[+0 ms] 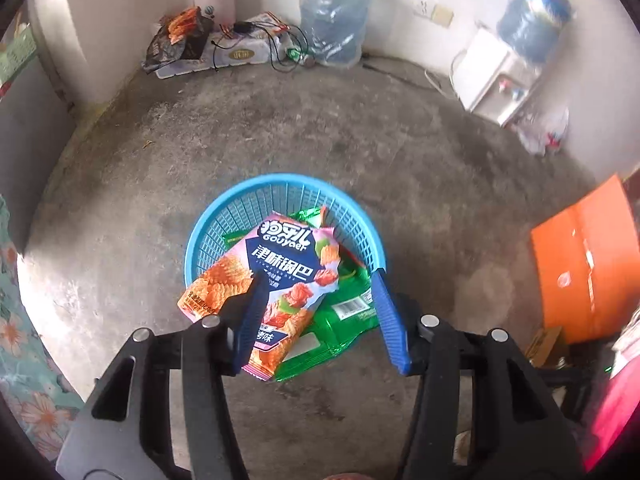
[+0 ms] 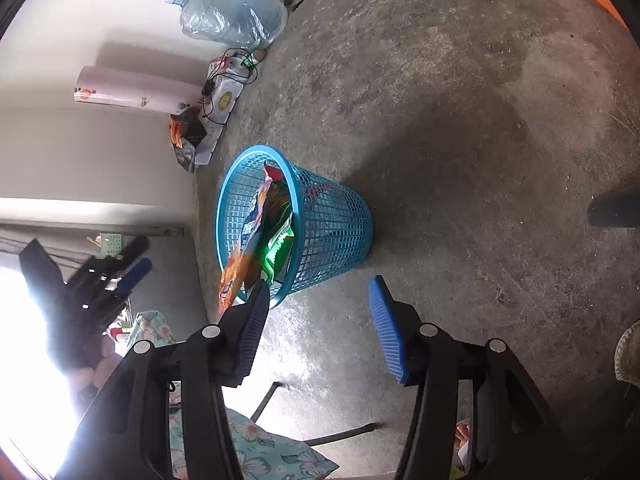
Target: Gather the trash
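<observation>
A blue mesh basket (image 1: 244, 200) stands on the concrete floor. A pink and orange snack bag (image 1: 280, 268) lies across its near rim, on a green wrapper (image 1: 344, 320). My left gripper (image 1: 316, 280) is open right above them, its fingers either side of the bags, gripping nothing. In the right wrist view the basket (image 2: 336, 224) shows from the side with the snack bag (image 2: 240, 268) and green wrapper (image 2: 276, 248) sticking out. My right gripper (image 2: 320, 288) is open and empty, just short of the basket. The left gripper (image 2: 120, 276) appears at the left, blurred.
An orange cardboard box (image 1: 584, 264) lies at the right. A water dispenser (image 1: 504, 76), a water jug (image 1: 332, 16) and a pile of bags and cables (image 1: 216, 40) line the far wall. A floral cloth (image 2: 256, 448) and dark chair legs (image 2: 340, 436) are near.
</observation>
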`<state>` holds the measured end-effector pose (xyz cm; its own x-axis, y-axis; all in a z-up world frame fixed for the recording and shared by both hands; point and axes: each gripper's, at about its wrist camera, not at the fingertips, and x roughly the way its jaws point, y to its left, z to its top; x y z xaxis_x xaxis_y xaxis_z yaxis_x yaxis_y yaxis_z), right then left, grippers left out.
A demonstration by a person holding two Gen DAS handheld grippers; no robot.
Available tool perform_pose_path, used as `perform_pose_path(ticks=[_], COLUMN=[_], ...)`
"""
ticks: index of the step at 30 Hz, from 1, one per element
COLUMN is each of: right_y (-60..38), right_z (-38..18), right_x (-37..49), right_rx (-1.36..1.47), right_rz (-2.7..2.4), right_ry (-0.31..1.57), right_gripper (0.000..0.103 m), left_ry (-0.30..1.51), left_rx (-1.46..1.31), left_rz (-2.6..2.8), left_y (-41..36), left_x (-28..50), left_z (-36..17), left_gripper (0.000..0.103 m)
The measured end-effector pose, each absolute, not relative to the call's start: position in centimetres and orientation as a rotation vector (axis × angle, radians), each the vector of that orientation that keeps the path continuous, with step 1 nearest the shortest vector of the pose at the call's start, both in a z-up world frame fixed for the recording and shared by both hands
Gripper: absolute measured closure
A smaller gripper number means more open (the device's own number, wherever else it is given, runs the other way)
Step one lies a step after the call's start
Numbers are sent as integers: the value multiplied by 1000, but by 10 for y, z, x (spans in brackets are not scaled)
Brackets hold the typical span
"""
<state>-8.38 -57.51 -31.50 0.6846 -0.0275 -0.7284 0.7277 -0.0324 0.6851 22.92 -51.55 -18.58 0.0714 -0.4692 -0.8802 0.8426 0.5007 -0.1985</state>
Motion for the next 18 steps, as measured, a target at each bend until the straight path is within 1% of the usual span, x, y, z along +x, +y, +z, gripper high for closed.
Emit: perform_pose_path(ticks=[5,6,8,9,10,11,12,13,14,15,16,18], right_y=[-564,-560,-552,-546,-539,-531,-522,-512,-501,-490,-479,-457], right_z=[-279,-267,-238,-223,-207,-191,-174,-158,-144,-129,-116,-92], right_x=[-70,-66,-58,-54,-51,-47,-44,-40,-36,-33,-29,-22], right_rx=[1349,1299,1182,1117,1053,990,924,860,800,746,696,609], right_rz=[-660,-657,-649,-647,-647,-642,-632,-620,-608,-592,-574,-544], right_ry=[623,621,611,606,598,584,570,558,550,543,537,532], right_gripper=[52,52,52,51,48,42,38,36,32,27,25,21], left_ry=[1031,1001,934,901,868,842,816,794,774,756,742,720], left_rx=[229,204,159,144,131,126,125,122,116,109,102,79], left_rz=[-1106,-1131,-1179,-1196,-1206,-1210,-1207,-1202,-1191,-1172,-1153,-1088], left_y=[-474,-461,-429,-411,-393,-374,-355,-335,-315,-293,-273,-233], left_x=[230,225,210,201,190,181,171,161,151,143,137,125], left_z=[-111,-93,-59,-43,-29,-18,-8,2,9,17,22,31], left_gripper=[52,51,44,43,39,35,33,30,25,22,19,18])
